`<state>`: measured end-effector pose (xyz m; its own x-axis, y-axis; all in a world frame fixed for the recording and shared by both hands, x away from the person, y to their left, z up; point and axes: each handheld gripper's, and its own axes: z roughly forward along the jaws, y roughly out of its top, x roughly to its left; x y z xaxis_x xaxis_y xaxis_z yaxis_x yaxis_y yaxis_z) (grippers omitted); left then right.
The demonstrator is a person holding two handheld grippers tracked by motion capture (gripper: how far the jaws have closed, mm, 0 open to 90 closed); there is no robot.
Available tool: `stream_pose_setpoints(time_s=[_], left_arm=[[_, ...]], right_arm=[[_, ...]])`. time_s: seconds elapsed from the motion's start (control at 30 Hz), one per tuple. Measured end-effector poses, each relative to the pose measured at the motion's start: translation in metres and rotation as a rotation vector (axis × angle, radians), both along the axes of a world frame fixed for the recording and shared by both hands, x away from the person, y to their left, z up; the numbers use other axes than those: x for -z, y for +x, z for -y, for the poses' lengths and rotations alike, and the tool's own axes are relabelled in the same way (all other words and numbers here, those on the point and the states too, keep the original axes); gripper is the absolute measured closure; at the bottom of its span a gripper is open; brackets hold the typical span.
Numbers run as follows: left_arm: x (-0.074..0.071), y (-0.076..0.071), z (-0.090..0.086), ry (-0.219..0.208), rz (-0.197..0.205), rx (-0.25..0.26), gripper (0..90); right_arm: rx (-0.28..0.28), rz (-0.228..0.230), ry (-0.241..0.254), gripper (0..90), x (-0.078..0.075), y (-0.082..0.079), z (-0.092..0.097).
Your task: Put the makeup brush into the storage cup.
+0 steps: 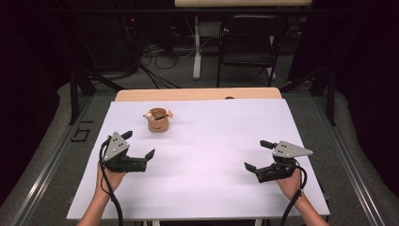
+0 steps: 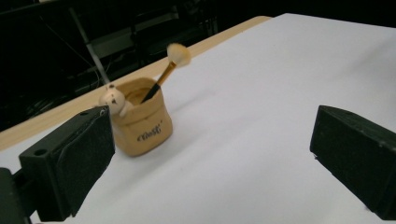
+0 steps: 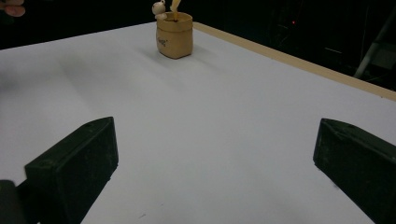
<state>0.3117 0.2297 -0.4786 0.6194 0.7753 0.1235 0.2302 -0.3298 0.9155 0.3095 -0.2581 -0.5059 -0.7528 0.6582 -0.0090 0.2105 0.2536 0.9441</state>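
A small tan pot (image 1: 158,122) with a little bear figure on its rim stands upright on the white sheet (image 1: 211,155), toward the far left. A brush (image 2: 169,64) with a pale fluffy tip leans out of the tan pot (image 2: 140,122). My left gripper (image 1: 139,145) is held near the sheet's left side, a short way in front of the pot, open and empty. At the sheet's right side my right gripper (image 1: 258,155) is open and empty too, far from the tan pot (image 3: 175,35).
The white sheet covers a wooden table whose bare edge (image 1: 197,94) shows at the back. Behind the table stand a black folding chair (image 1: 247,42), a white table leg and loose cables on the floor. Dark metal frame rails run along both sides.
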Motion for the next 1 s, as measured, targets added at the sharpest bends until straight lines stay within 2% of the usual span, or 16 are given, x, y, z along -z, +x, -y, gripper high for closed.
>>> stream_pose_setpoints(time_s=[0.1, 0.17, 0.23, 0.37, 0.47, 0.53, 0.57, 0.6, 0.77, 0.83, 0.87, 1.0], left_arm=[[0.006, -0.006, -0.001, -0.002, -0.009, -0.007, 0.1], [0.013, -0.015, -0.004, -0.007, -0.01, -0.02, 0.1], [0.015, -0.018, -0.005, -0.011, -0.004, -0.022, 0.1], [0.027, -0.033, -0.013, -0.057, 0.006, -0.015, 0.1], [0.036, -0.041, -0.016, -0.053, 0.003, -0.013, 0.0], [0.043, -0.046, -0.017, -0.056, -0.013, -0.028, 0.0], [0.043, -0.046, -0.017, -0.056, -0.013, -0.028, 0.0], [0.048, -0.049, -0.018, -0.059, -0.03, -0.037, 0.1], [0.057, -0.051, -0.019, -0.074, -0.04, -0.044, 0.1], [0.062, -0.05, -0.016, -0.052, -0.056, -0.039, 0.1], [0.063, -0.05, -0.015, -0.05, -0.053, -0.038, 0.1], [0.064, -0.051, -0.015, -0.049, -0.038, -0.037, 0.0]], right_arm=[[-0.004, -0.011, -0.004, 0.0, 0.001, 0.0, 0.0], [-0.005, 0.002, 0.005, 0.0, 0.0, -0.001, -0.001], [-0.012, 0.008, 0.009, 0.0, -0.001, -0.002, -0.001], [-0.01, 0.006, 0.017, 0.0, 0.001, -0.005, 0.002], [-0.005, 0.015, 0.005, 0.0, 0.004, -0.01, 0.003], [0.0, 0.013, 0.001, 0.0, 0.004, -0.012, 0.006], [0.0, 0.013, 0.0, 0.0, 0.004, -0.014, 0.007], [0.002, 0.014, 0.007, 0.0, 0.004, -0.015, 0.009], [0.015, 0.012, 0.021, 0.0, 0.006, -0.021, 0.013], [0.013, -0.004, 0.026, 0.0, 0.01, -0.021, 0.016], [0.006, -0.022, 0.024, 0.0, 0.012, -0.022, 0.016], [0.001, -0.044, 0.006, 0.0, 0.021, -0.029, 0.014]])
